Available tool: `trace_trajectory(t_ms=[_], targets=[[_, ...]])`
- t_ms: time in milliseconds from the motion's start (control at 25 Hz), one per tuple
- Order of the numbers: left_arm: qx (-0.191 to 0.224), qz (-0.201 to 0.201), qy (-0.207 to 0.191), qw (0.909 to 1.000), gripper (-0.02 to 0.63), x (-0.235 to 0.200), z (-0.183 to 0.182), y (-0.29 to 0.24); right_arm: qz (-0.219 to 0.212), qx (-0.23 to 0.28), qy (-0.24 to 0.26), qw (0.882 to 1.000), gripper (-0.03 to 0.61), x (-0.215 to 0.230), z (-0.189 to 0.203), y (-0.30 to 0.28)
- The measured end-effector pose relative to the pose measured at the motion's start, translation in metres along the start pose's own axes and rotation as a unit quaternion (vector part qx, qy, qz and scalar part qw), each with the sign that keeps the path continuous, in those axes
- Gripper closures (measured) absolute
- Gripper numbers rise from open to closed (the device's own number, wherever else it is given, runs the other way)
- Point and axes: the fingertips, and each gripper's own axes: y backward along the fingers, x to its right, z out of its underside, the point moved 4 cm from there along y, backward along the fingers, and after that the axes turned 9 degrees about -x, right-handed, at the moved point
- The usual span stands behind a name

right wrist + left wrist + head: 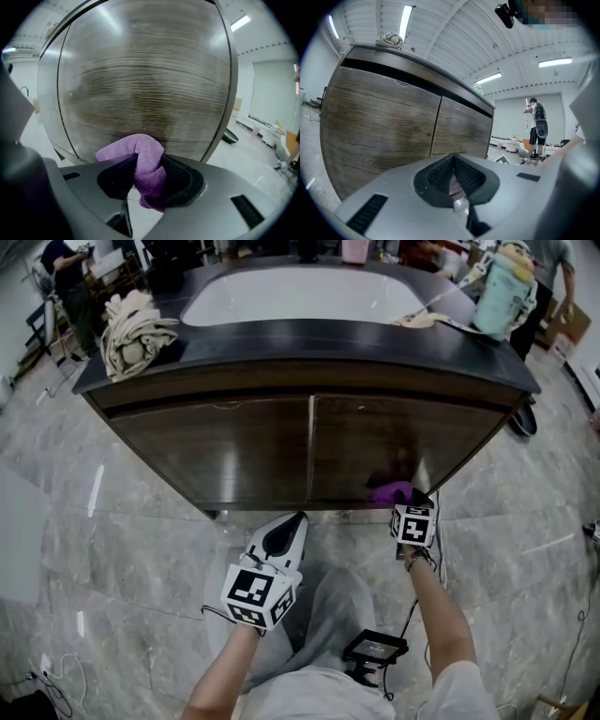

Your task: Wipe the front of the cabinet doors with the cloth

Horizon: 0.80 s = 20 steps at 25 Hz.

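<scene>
Cloth [140, 150], purple, is sitting bunched between the clenched jaws of the right gripper [146, 174]. Its free fold is pointing straight ahead at the lower part of the right cabinet door [145, 79], very near it; contact is not showing. Left gripper [453, 174], jaws pressed together on nothing, is hanging farther out, facing the left cabinet door [379, 126].

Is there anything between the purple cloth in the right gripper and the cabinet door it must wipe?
Nothing visible does. The right gripper holds the purple cloth close before the lower part of the right door, and only bare wood shows ahead.
</scene>
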Motion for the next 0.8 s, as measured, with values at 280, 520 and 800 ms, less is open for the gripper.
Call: trace_trajectory(t_ms=[280, 520, 800], targets=[[-0.009, 0.013, -0.01, 0.9998, 0.607, 0.011, 0.002, -0.01, 0.079, -0.011, -0.057, 0.995, 0.417, 0.088, 0.014, 0.001], [-0.009, 0.012, -0.008, 0.9999, 0.607, 0.012, 0.003, -0.015, 0.105, -0.01, -0.091, 0.99, 0.419, 0.119, 0.025, 0.012], [-0.013, 0.006, -0.016, 0.9998, 0.607, 0.013, 0.004, -0.014, -0.025, -0.05, -0.012, 0.998, 0.42, 0.009, 0.052, 0.01]])
